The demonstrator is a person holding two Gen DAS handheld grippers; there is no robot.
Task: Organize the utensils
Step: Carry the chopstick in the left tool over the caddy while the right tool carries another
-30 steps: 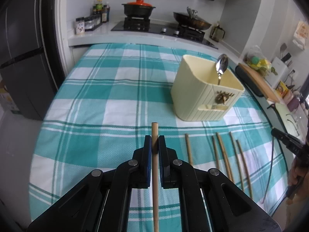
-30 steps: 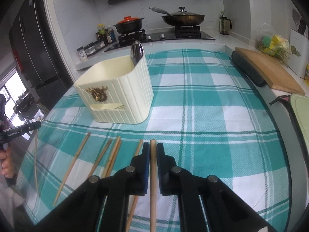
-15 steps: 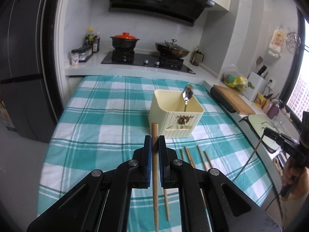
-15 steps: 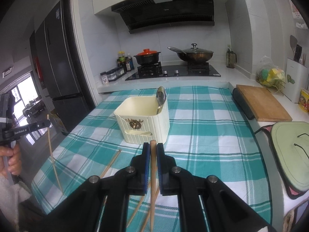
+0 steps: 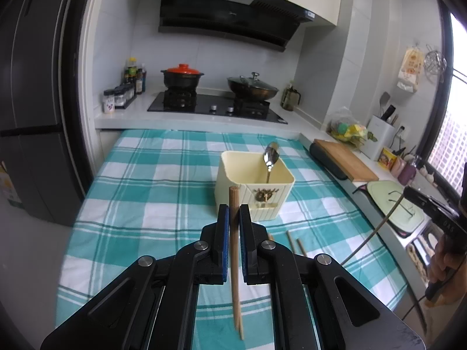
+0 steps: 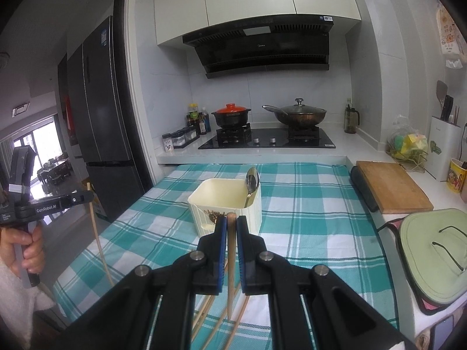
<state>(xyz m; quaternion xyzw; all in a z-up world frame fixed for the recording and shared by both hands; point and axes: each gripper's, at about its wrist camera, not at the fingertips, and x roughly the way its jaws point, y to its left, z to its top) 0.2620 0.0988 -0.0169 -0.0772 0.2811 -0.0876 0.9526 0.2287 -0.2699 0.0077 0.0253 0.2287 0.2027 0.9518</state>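
Wooden chopsticks fill both grippers: the left gripper [image 5: 234,214] has its blue pads pressed together on a chopstick [image 5: 235,250], and the right gripper [image 6: 231,224] is clamped the same way on a second chopstick [image 6: 230,265]. Each stick runs along the line of the fingers, blunt end just past the tips and the thin end trailing back below the jaws, so its long axis points straight ahead from the fingers.

Ahead of both pairs of fingertips stands the cream utensil holder [image 5: 271,204] on the checked tablecloth [image 5: 151,180], with a metal spoon [image 5: 271,157] already standing in its far corner. From the left fingers the holder sits forward and slightly to the right; from the right fingers it is forward and slightly to the left. Neither gripper looks clearly nearer, and both hang well above the cloth, higher than the holder's open rim.

More loose chopsticks [image 6: 216,318] lie on the cloth below and behind the right fingertips, still to be collected.

My reading is that the coming move turns on the stick's axis: it lies roughly level with the fingers now, and would need tipping toward vertical, thin end down, over the open mouth before the pads part. A spoon occupying one corner leaves plenty of room, though releasing off-centre could send a stick against the rim
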